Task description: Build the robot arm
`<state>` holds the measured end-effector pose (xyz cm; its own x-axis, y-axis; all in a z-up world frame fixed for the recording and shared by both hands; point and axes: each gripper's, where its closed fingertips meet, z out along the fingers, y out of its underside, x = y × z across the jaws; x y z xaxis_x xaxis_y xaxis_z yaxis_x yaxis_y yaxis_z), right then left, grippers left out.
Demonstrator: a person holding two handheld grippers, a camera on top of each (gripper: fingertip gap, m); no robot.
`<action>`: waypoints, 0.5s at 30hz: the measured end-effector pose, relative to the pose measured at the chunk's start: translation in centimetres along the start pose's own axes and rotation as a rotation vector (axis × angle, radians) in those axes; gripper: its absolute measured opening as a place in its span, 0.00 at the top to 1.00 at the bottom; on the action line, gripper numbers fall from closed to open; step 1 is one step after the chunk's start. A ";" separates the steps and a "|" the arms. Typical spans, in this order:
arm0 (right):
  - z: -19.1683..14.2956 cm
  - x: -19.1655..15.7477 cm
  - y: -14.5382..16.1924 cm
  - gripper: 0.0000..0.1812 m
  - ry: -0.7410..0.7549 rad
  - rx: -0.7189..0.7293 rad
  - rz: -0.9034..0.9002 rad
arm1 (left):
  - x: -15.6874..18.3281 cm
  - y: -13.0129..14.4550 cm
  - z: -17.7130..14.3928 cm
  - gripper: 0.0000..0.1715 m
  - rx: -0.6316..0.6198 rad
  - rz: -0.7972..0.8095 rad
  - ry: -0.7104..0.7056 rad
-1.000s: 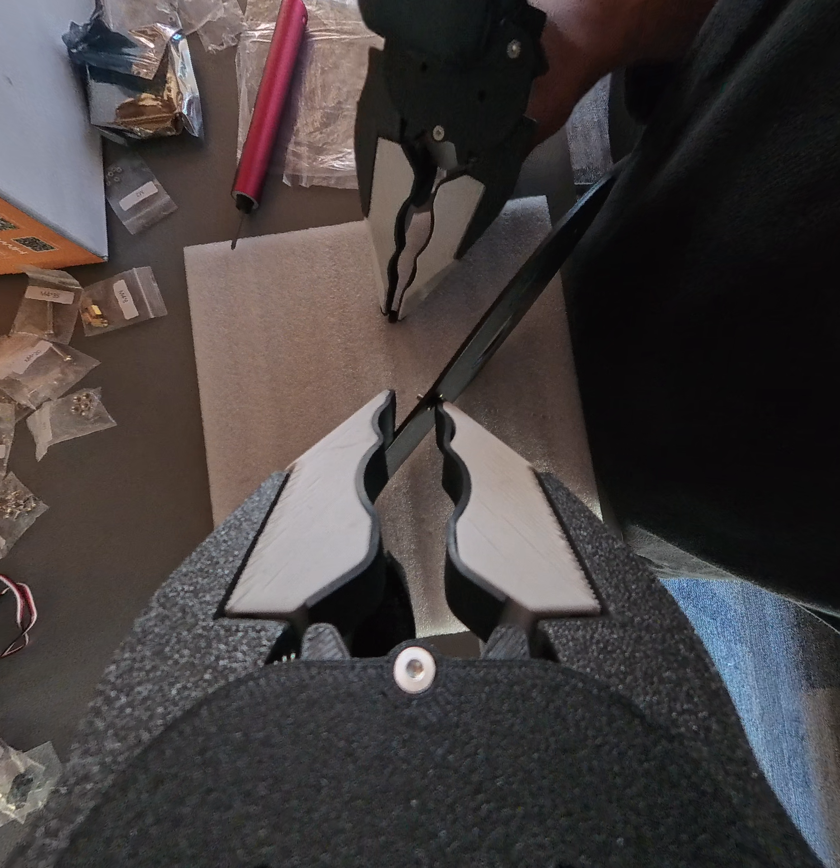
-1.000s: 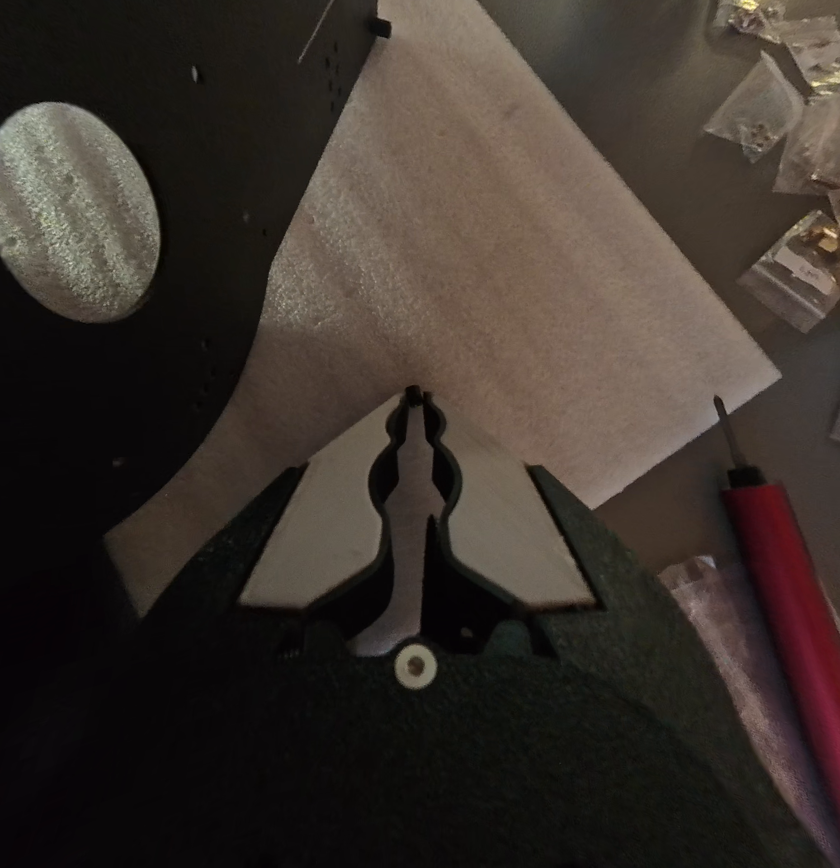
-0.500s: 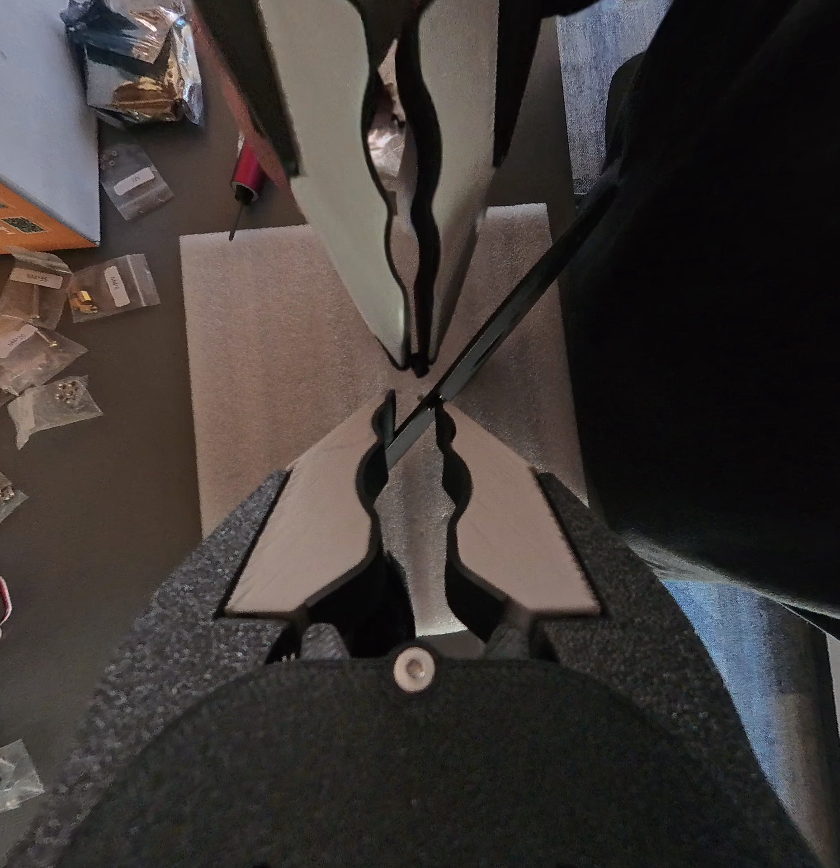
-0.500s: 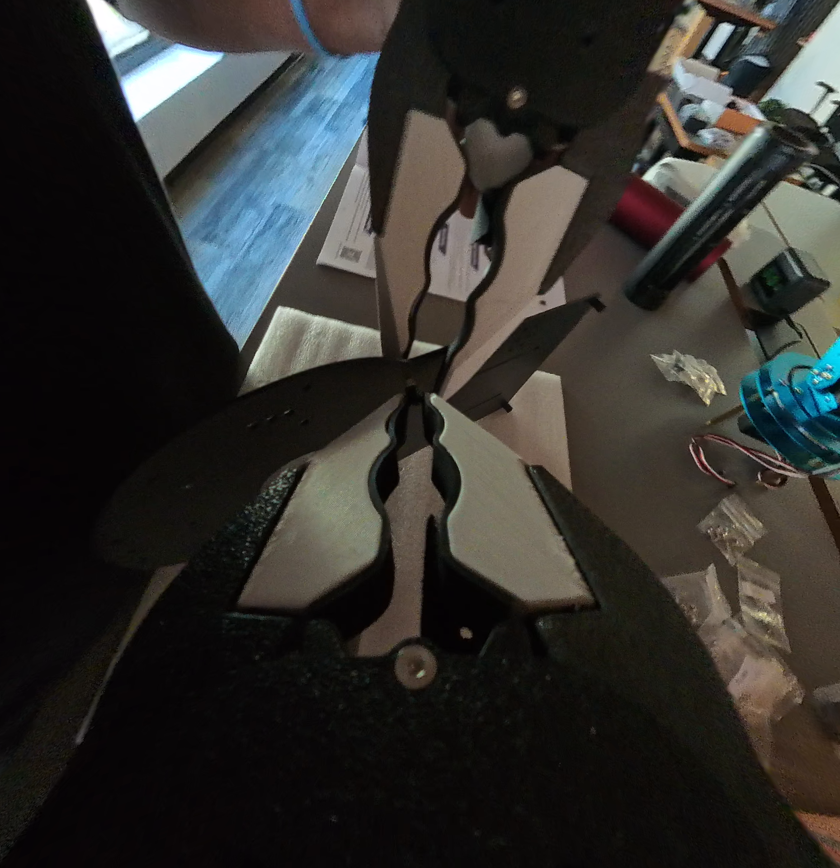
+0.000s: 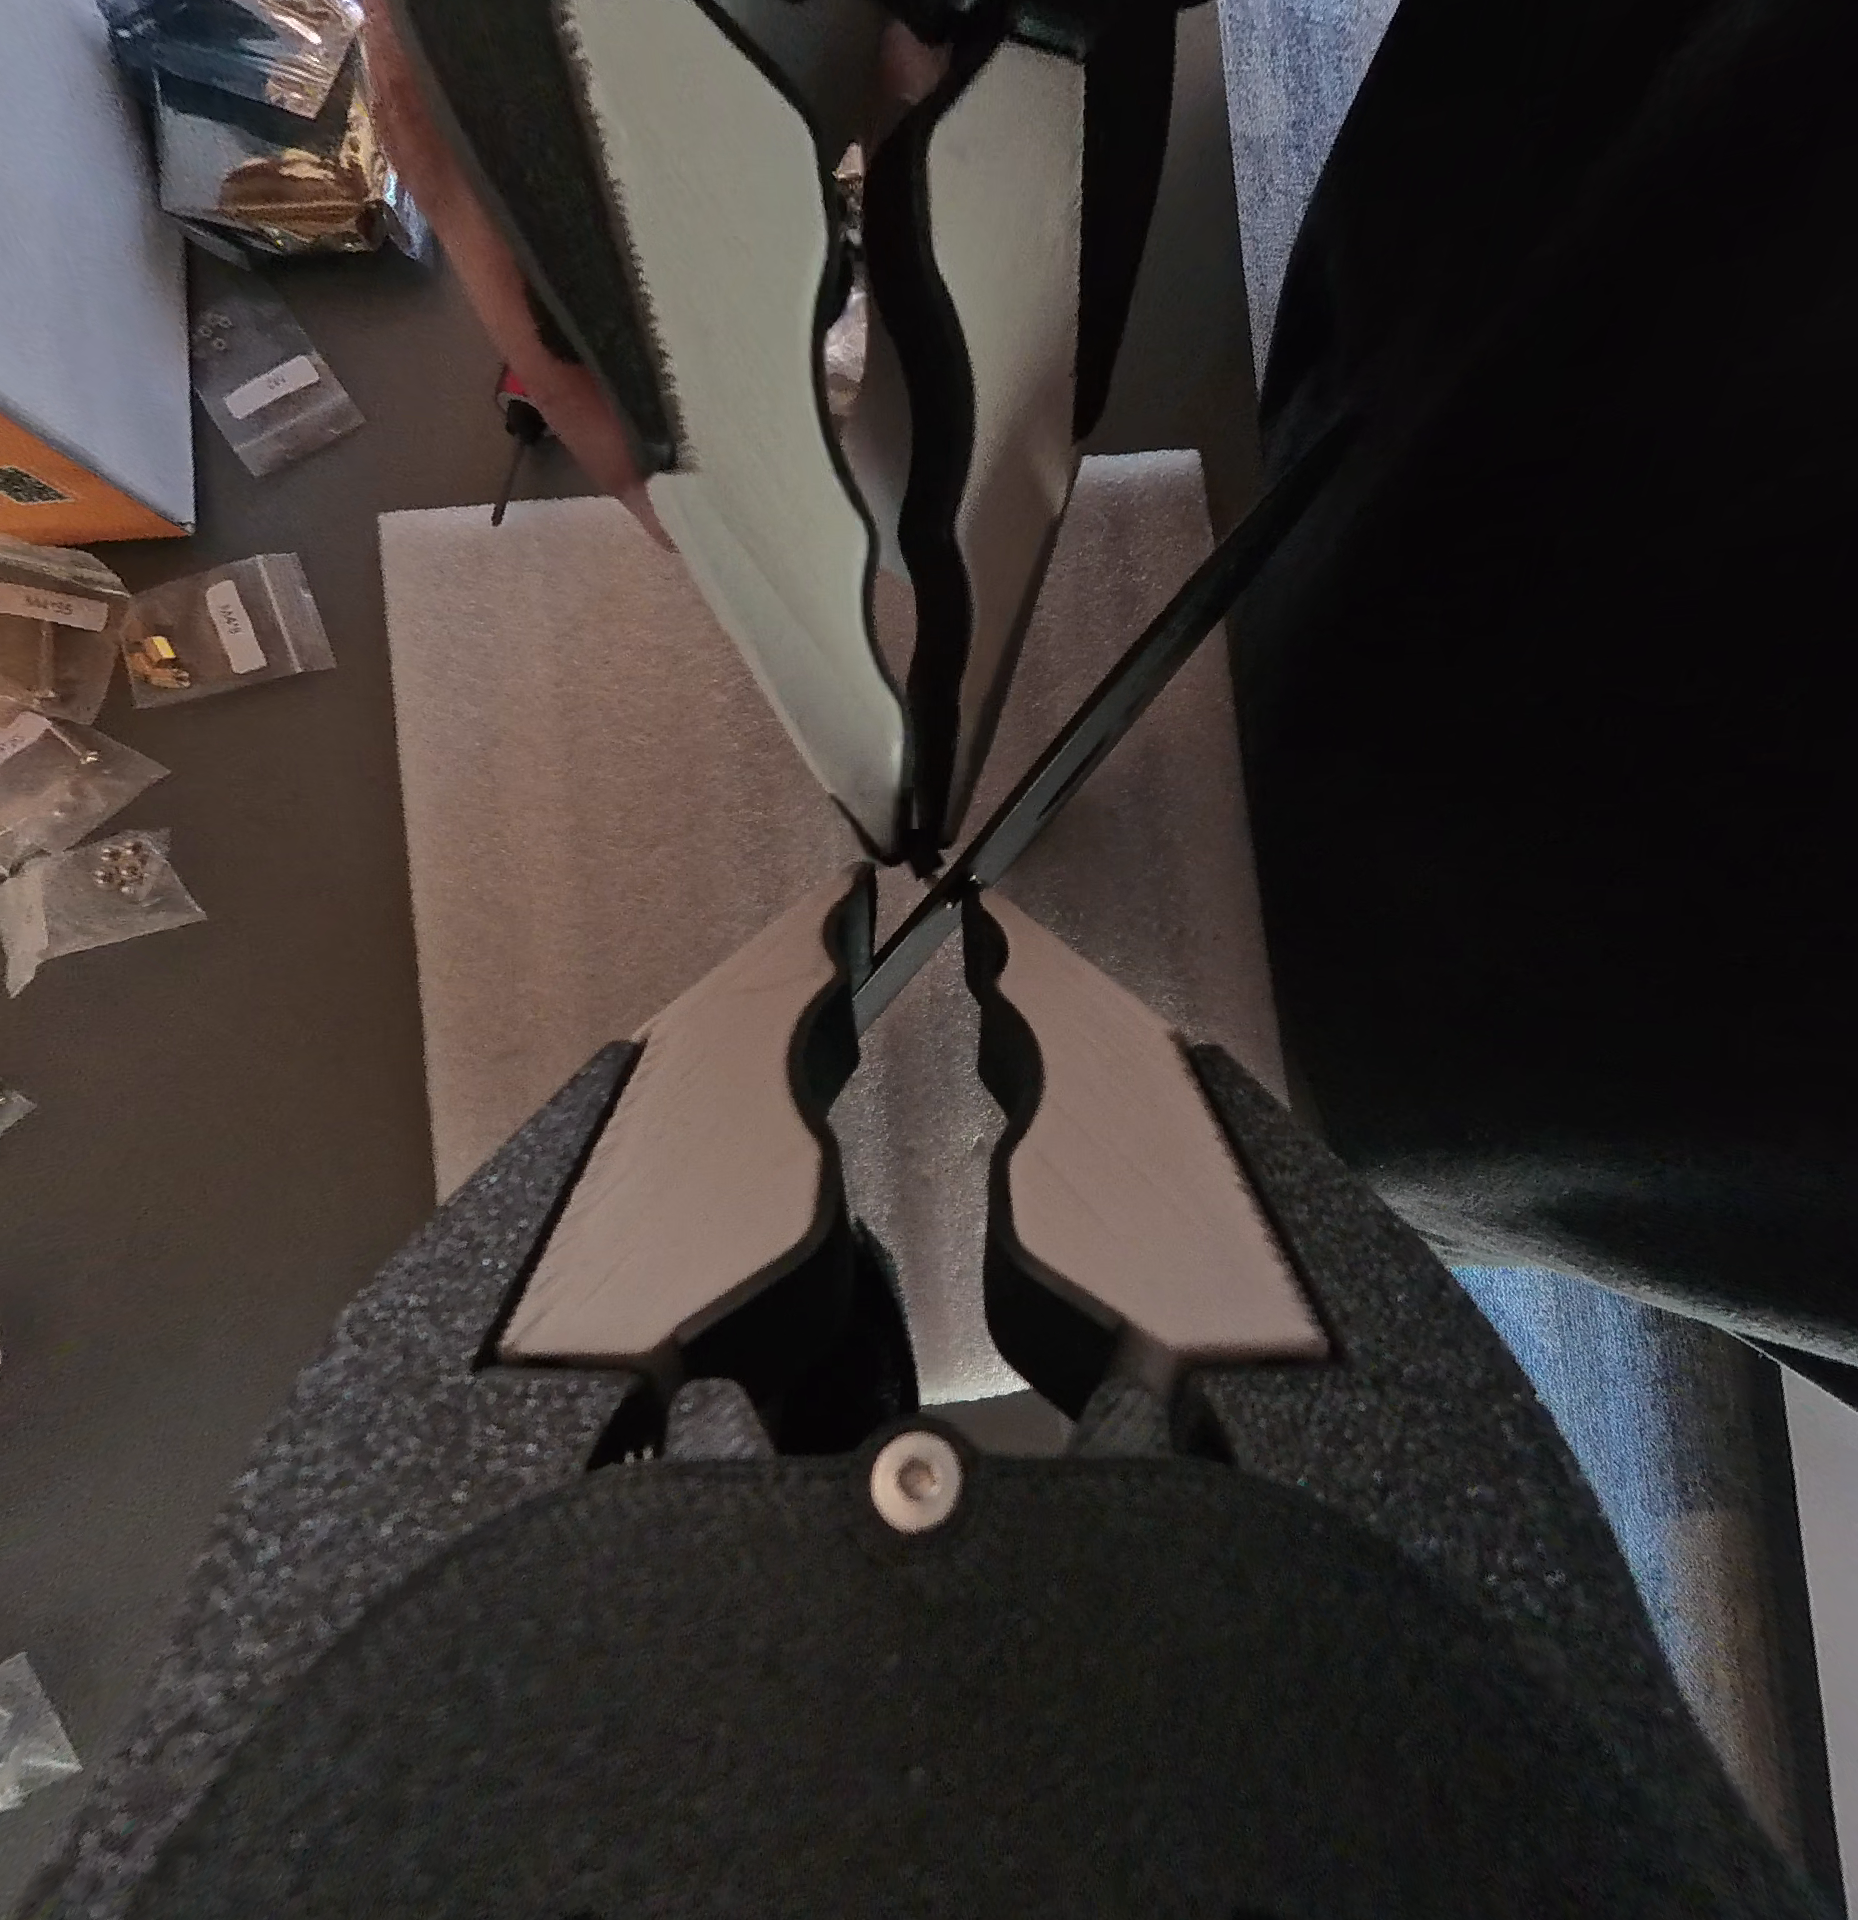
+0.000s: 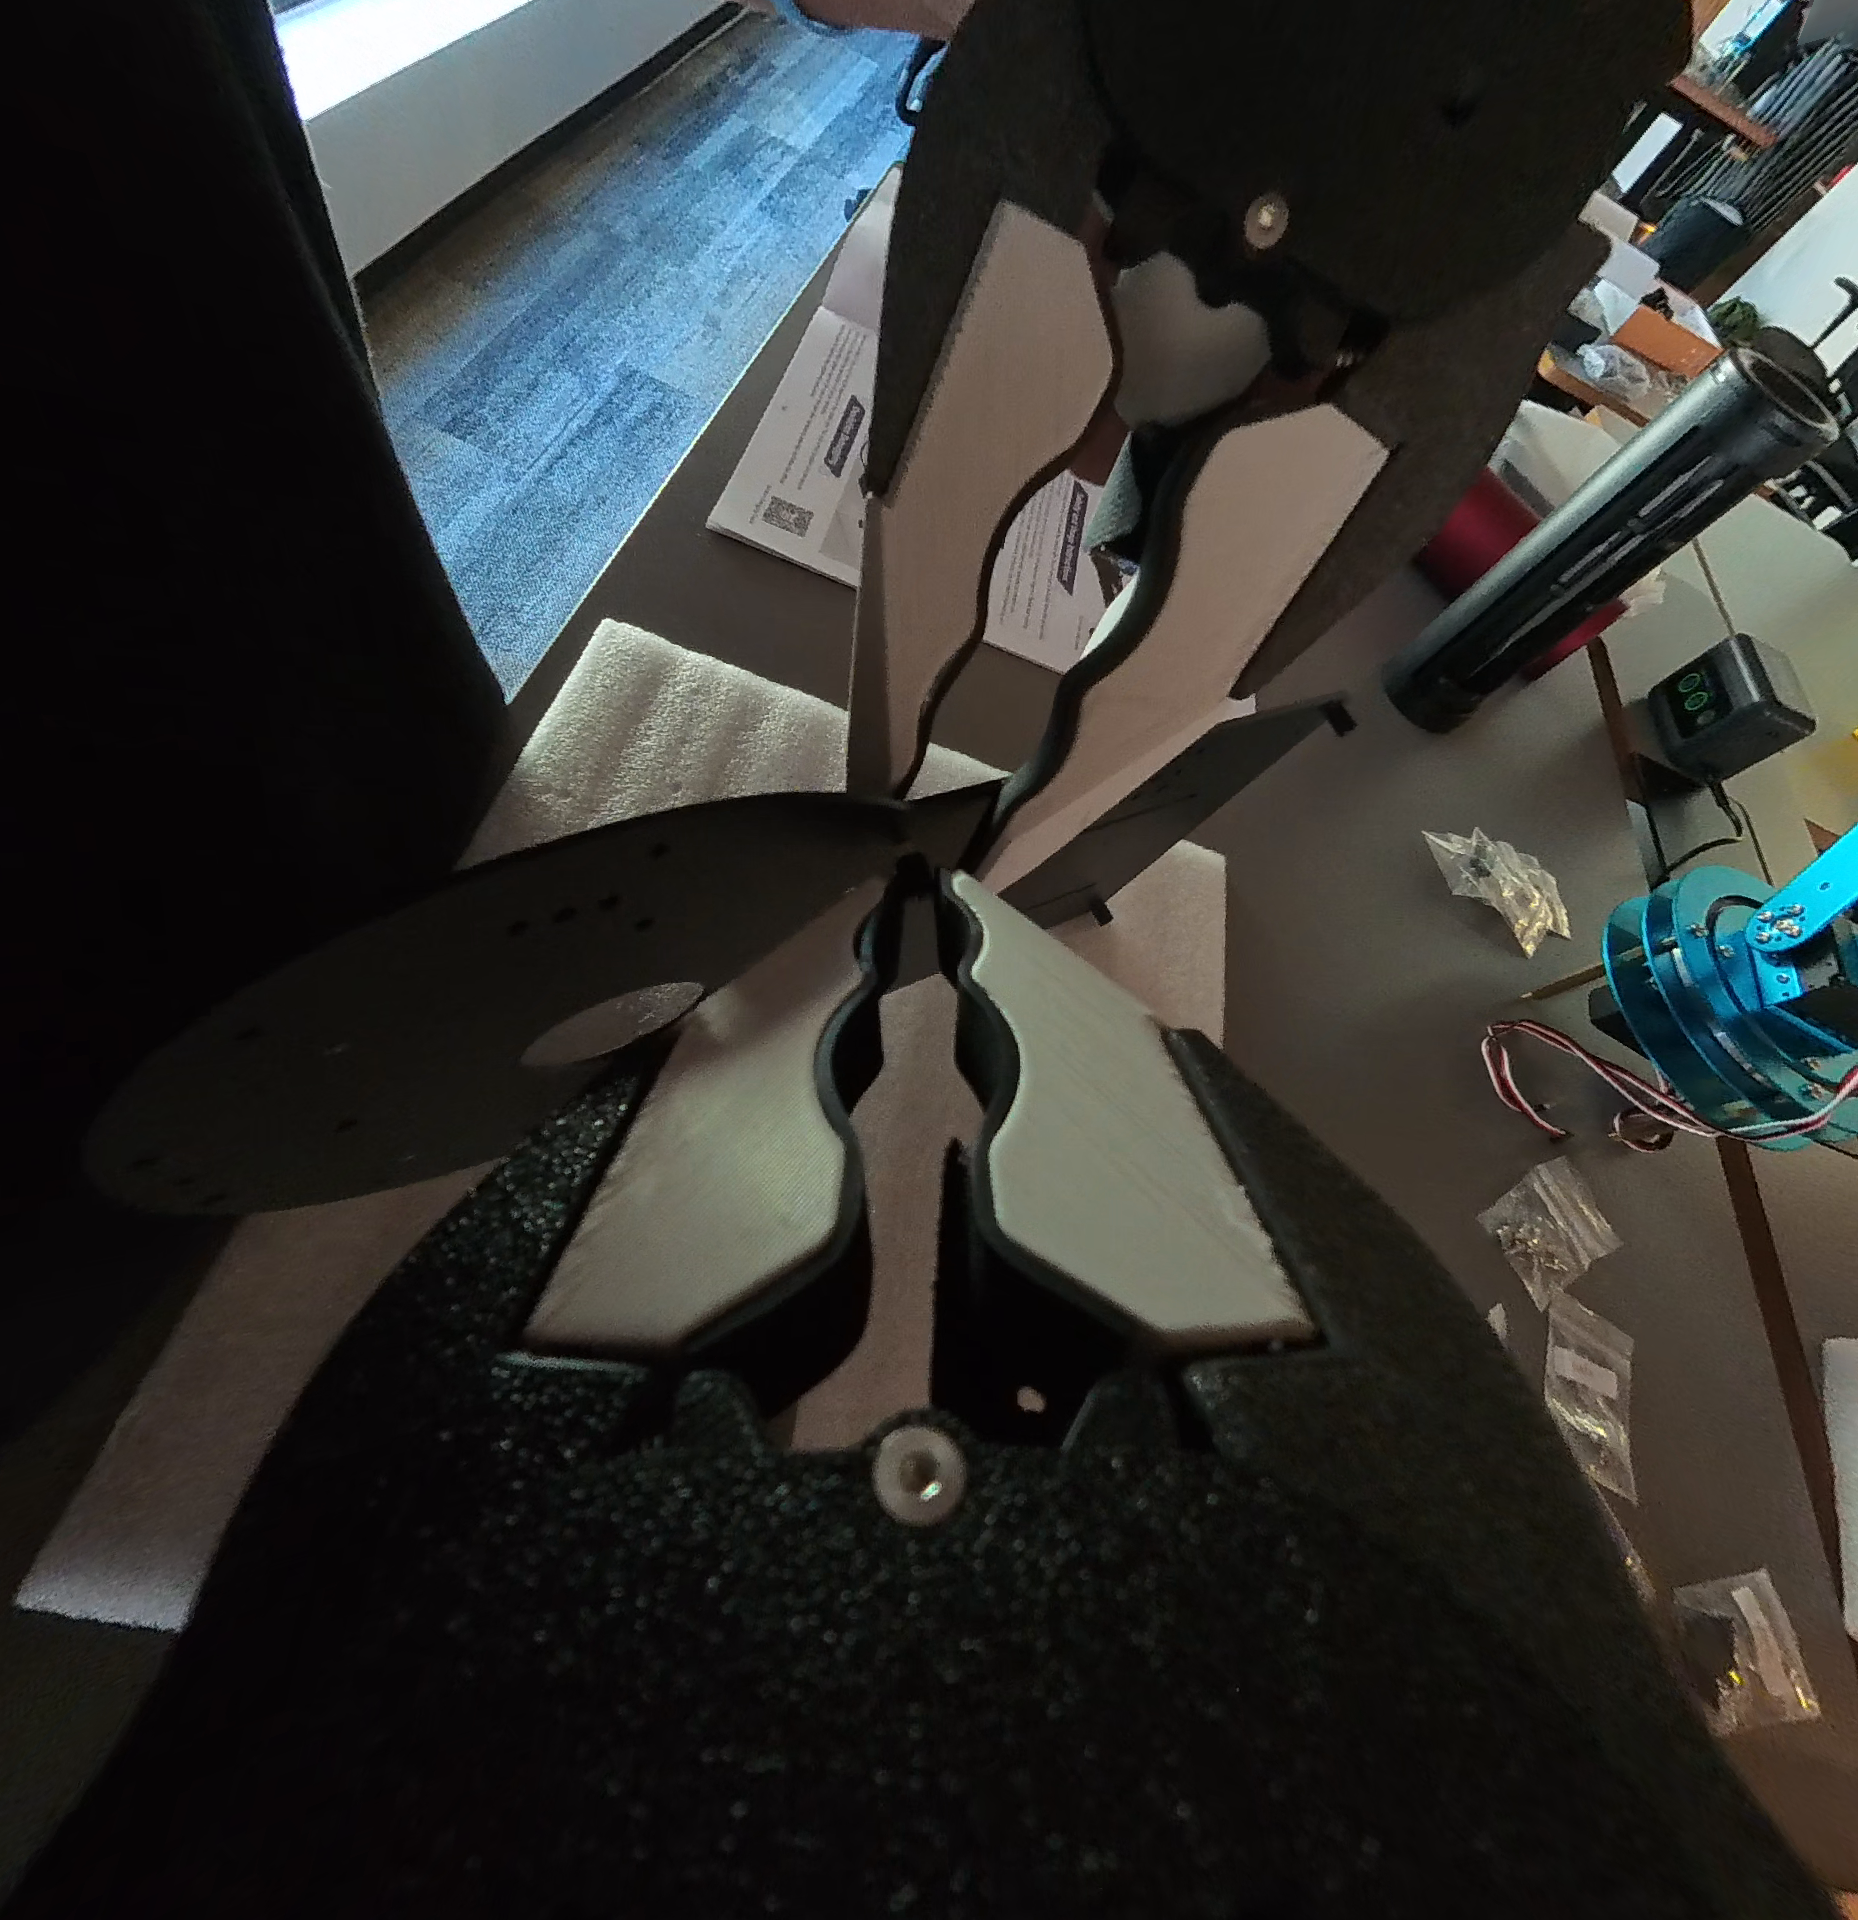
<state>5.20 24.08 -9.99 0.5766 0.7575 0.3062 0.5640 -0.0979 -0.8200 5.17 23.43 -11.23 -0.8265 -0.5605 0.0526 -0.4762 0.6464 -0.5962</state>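
2 tools [image 5: 917, 891] [image 6: 923, 868], 1 blk plate [image 6: 468, 997]

Looking steeply down at the foam sheet [image 5: 592, 831] from the left wrist; low and across from the right. Facing closely, sharing the black plate [image 6: 405, 1018].

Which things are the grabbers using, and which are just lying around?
In use: left gripper holding black plate; right gripper pinching a tiny black part beside it.
Lying about: foam sheet, little bags, screwdriver, leaflet, blue arm.

right claw [image 6: 923, 873] pinching black plate [image 6: 405, 1018] edge.
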 end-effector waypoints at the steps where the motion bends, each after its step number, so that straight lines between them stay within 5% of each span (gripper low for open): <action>1: 0.0 -0.1 -0.1 0.98 -0.007 0.004 -0.007 | 0.0 0.0 0.0 0.91 0.000 0.000 0.002; 15: 0.2 0.0 -0.1 0.98 -0.028 -0.030 -0.163 | 0.1 0.0 0.0 0.91 0.001 -0.009 0.026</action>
<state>4.97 24.21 -10.00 0.4595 0.7823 0.4205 0.6668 0.0089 -0.7452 5.04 23.40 -11.22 -0.8295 -0.5530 0.0787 -0.4837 0.6405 -0.5965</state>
